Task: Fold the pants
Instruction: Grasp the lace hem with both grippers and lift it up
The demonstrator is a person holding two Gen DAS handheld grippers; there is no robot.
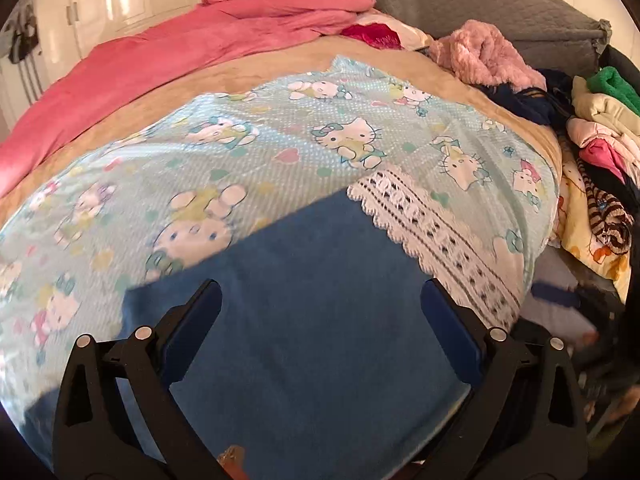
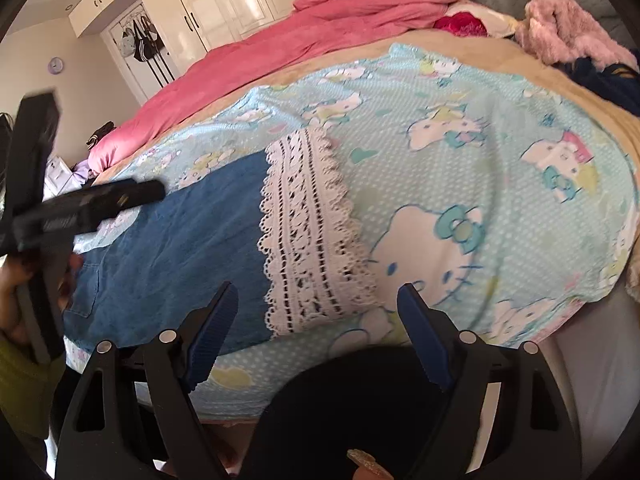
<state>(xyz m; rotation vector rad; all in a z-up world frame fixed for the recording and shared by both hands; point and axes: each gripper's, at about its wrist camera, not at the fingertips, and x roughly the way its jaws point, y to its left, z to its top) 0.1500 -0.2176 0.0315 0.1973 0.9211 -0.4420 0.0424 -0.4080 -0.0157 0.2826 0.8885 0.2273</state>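
Note:
Blue denim pants (image 1: 312, 312) with a white lace hem (image 1: 432, 236) lie flat on a light blue cartoon-cat blanket (image 1: 248, 136) on the bed. My left gripper (image 1: 320, 300) is open and empty, just above the denim. In the right wrist view the pants (image 2: 172, 260) lie left of centre, lace hem (image 2: 308, 232) toward the middle. My right gripper (image 2: 318, 304) is open and empty, over the lace hem near the bed's front edge. The left gripper (image 2: 60, 208) shows at the left in that view, over the pants' far end.
A pink duvet (image 1: 168, 60) lies along the far side of the bed. A fluffy pink garment (image 1: 488, 56) and a pile of mixed clothes (image 1: 600, 152) sit at the right. White wardrobes (image 2: 224, 4) stand behind the bed. A dark rounded object (image 2: 352, 412) lies below the right gripper.

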